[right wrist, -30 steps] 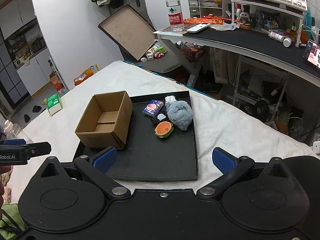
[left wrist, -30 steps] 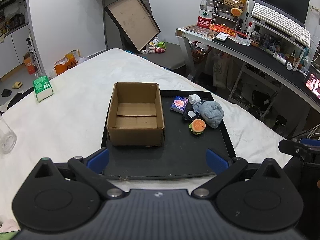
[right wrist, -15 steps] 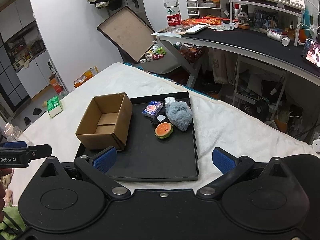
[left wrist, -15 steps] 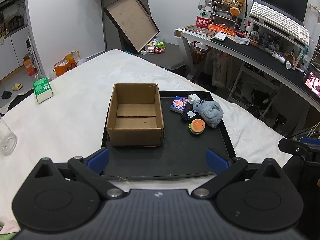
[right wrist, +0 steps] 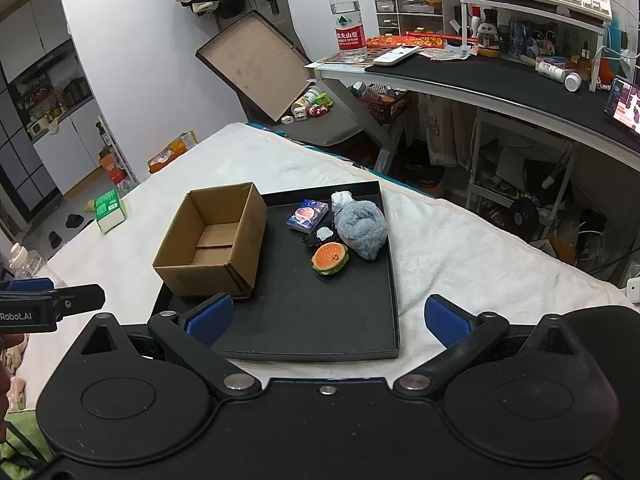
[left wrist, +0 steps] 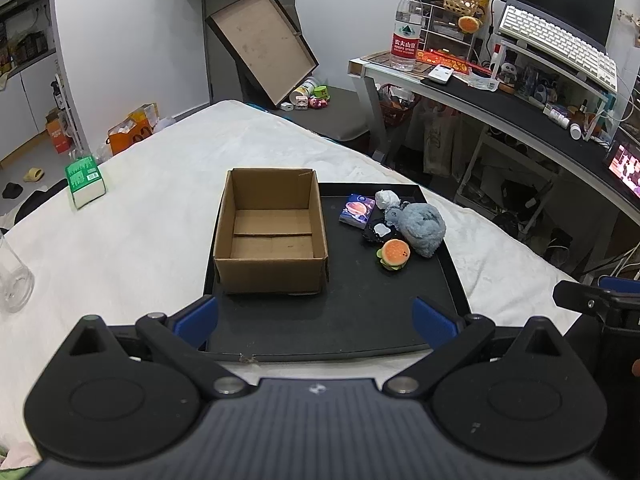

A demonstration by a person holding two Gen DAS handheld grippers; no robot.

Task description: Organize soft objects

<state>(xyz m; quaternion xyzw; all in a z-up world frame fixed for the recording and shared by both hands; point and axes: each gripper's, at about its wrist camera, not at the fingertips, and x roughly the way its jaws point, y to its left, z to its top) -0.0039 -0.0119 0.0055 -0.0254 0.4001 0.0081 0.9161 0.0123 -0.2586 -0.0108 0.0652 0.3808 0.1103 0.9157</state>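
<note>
An open, empty cardboard box (left wrist: 272, 236) (right wrist: 212, 240) stands on the left part of a black tray (left wrist: 352, 320) (right wrist: 320, 320). To its right on the tray lie a grey plush (left wrist: 422, 228) (right wrist: 360, 228), a burger toy (left wrist: 394, 254) (right wrist: 330, 258), a small black-and-white toy (left wrist: 378, 232) (right wrist: 320, 235), a blue tissue pack (left wrist: 357, 210) (right wrist: 307, 215) and a white crumpled ball (left wrist: 386, 199) (right wrist: 341, 199). My left gripper (left wrist: 316, 318) and right gripper (right wrist: 328, 318) are both open and empty, above the tray's near edge.
The tray lies on a white blanket (left wrist: 140, 220). A green-and-white carton (left wrist: 85, 180) (right wrist: 109, 210) and a clear bottle (left wrist: 12, 276) stand at the left. A desk (left wrist: 520, 112) with a water bottle (right wrist: 348, 20) and a keyboard is at the back right.
Both views have shifted slightly; the scene sits marginally farther off. Nothing on the tray has moved and both grippers have stayed open.
</note>
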